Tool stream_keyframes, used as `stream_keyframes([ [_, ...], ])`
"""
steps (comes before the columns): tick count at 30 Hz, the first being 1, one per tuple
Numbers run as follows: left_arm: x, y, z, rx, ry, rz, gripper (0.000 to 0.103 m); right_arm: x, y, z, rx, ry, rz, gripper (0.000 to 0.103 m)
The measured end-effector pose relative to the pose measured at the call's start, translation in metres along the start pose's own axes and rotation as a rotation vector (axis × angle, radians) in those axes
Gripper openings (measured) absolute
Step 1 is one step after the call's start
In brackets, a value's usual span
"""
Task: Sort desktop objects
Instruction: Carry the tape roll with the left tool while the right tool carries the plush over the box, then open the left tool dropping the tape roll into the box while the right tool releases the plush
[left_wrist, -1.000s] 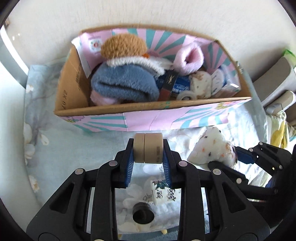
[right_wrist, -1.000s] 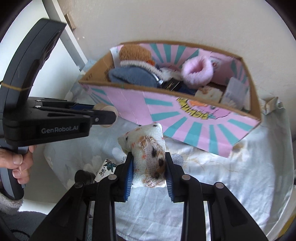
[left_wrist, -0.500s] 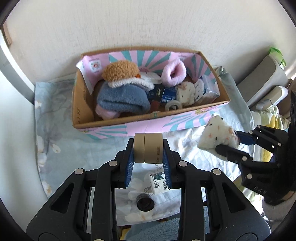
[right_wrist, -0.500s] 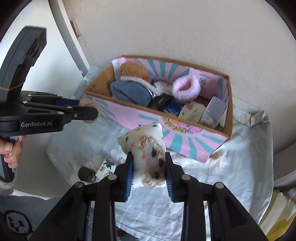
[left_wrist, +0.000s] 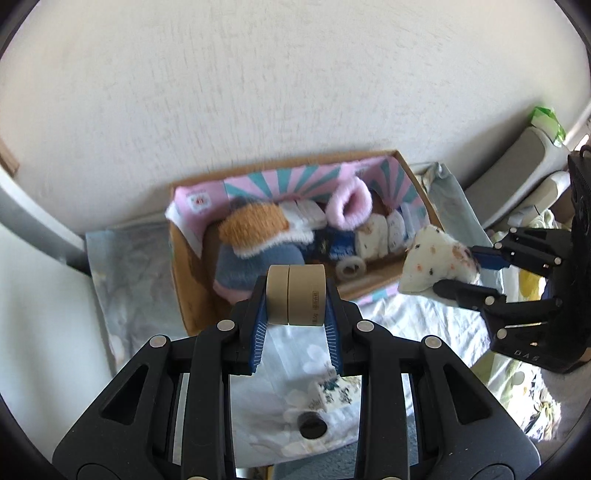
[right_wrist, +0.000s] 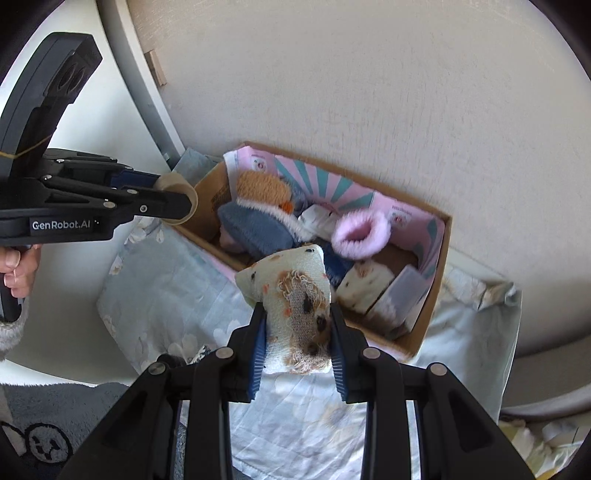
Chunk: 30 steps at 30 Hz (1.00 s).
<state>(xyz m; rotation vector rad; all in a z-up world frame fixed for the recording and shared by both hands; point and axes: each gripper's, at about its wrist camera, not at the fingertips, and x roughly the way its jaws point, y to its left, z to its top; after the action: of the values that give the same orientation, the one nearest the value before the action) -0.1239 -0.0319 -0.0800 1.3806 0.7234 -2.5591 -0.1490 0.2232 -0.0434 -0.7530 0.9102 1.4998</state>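
Gripping a tan tape roll (left_wrist: 296, 295) in the left gripper (left_wrist: 296, 317) and a spotted cloth pouch (right_wrist: 295, 314) in the right gripper (right_wrist: 297, 343), a person holds both above the pink-lined cardboard box (right_wrist: 430, 295) on the floral cloth (right_wrist: 166, 280).

left gripper (right_wrist: 181, 205): black, blue pads, silver screws, "GenRobot.AI" | sleeve (right_wrist: 9, 332): grey fleece

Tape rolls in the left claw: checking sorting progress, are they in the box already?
No, the tape rolls are clamped in the left claw, above the box.
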Motion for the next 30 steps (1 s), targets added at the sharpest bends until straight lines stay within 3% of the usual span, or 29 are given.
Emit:
stream_keyframes([
  [11, 0.026, 0.01, 0.046, 0.031, 0.058, 0.021, 0.025, 0.023, -0.026, 0.059, 0.021, 0.052, 0.007, 0.029],
  [20, 0.05, 0.016, 0.054, 0.088, 0.096, 0.072, 0.025, 0.054, -0.028, 0.073, 0.026, 0.098, 0.017, 0.029],
  [30, 0.067, 0.017, 0.055, 0.126, 0.153, 0.078, 0.025, 0.071, -0.034, 0.08, 0.031, 0.152, 0.002, 0.029],
])
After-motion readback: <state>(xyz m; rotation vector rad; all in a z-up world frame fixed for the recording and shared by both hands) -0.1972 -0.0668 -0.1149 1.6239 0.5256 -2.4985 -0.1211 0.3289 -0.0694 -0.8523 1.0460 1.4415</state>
